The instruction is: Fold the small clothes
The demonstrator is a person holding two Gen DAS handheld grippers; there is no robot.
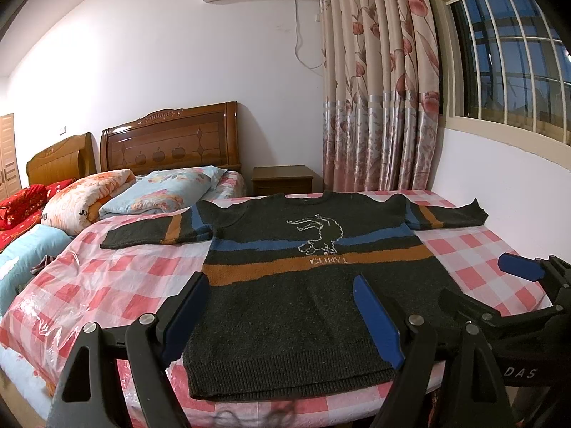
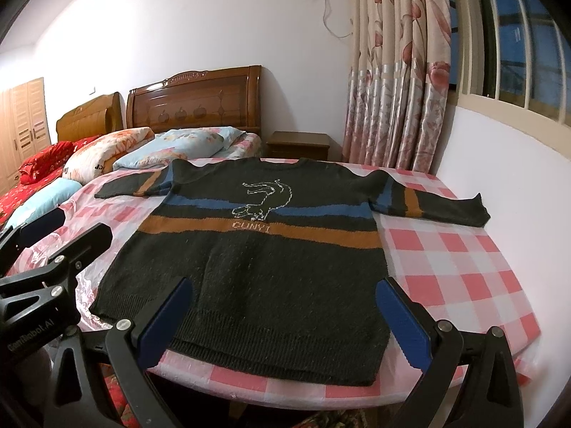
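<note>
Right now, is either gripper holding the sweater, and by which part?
Nothing is held. The left gripper and right gripper are both open above the sweater near its hem.

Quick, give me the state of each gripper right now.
Left gripper: open, jaws wide apart, holding nothing, poised over the hem of the sweater.
Right gripper: open, jaws wide apart, holding nothing, also over the hem.
</note>
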